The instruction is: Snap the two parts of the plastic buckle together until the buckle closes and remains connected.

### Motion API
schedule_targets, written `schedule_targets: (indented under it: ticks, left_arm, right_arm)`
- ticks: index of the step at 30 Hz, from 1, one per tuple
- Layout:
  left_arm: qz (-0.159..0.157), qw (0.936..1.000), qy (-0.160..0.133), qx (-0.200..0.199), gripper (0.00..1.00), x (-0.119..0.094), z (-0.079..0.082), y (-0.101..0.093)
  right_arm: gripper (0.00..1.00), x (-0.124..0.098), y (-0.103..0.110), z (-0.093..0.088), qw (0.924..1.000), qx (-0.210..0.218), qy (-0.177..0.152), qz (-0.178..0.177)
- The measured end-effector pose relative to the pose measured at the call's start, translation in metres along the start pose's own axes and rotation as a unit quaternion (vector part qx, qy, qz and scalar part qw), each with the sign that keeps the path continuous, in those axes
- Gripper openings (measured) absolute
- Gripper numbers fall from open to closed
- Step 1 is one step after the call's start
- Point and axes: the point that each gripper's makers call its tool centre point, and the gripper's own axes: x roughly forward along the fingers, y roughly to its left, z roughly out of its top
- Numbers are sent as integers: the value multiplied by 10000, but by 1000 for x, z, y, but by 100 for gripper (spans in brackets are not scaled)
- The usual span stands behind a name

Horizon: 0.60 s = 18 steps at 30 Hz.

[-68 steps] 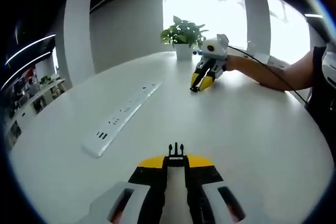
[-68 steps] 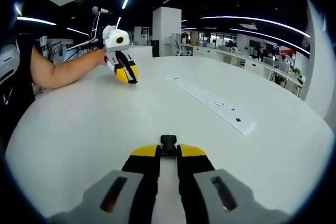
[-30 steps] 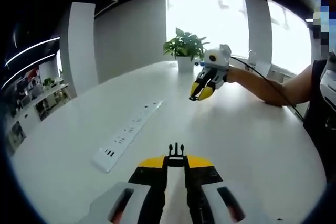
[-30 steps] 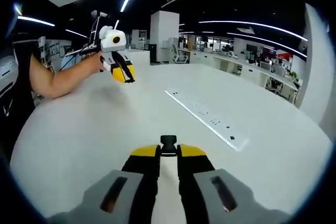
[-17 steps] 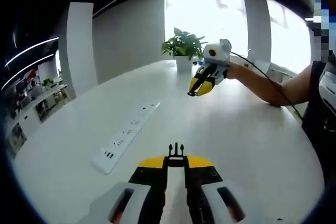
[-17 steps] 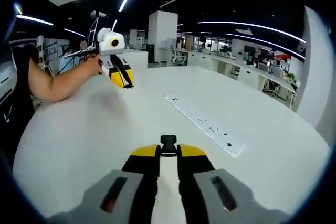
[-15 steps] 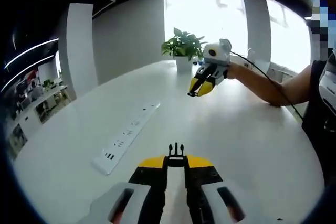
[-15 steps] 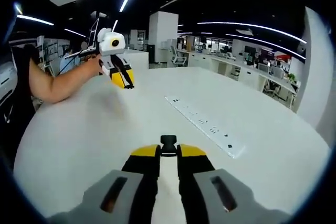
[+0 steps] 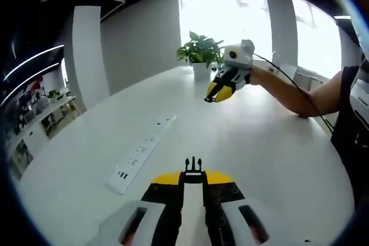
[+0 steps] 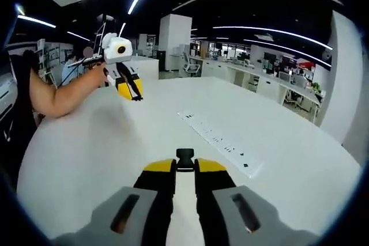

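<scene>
- The surface (image 9: pixel 259 142) is a broad, smooth, matte white tabletop with a rounded edge; it spans the middle of both views and is cut off by the frame at the sides.
- A long, flat white power strip (image 9: pixel 141 154) of hard plastic lies on the surface, running from lower left toward centre in the left gripper view; in the right gripper view it (image 10: pixel 219 142) runs from centre to lower right, its sockets showing as small dark marks.
- A leafy green plant (image 9: pixel 199 50) in a white pot stands at the far edge of the surface, upper centre of the left gripper view, backlit by bright windows.
- The left hand-held gripper (image 9: pixel 193 168), yellow-tipped with black jaws and grey-white housings, rises from the bottom centre of its view; its jaws are nearly together, pinching the pronged buckle part (image 9: pixel 193 165), a small black plastic piece with thin upright prongs.
- The right hand-held gripper (image 10: pixel 185 162), built alike, clamps the socket buckle part (image 10: pixel 185 155), a small squarish black block, at lower centre of its view.
- Each gripper also appears small in the other view, held above the surface on a bare forearm; the buckle pieces there are too small to make out.
- The two buckle parts are well apart, unjoined.
</scene>
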Motion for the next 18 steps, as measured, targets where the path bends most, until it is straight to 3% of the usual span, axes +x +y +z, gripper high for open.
schedule_targets:
  ticks: [15,18]
  left_arm:
    - [161,9997,130,113,11,-6,3,0]
    - [182,9997,45,124,11,-11,9,0]
  right_arm:
    - [12,-6,1,8,10000,-38,-43,-69]
    - [12,-9,0,10,9999,-66,-55,-103]
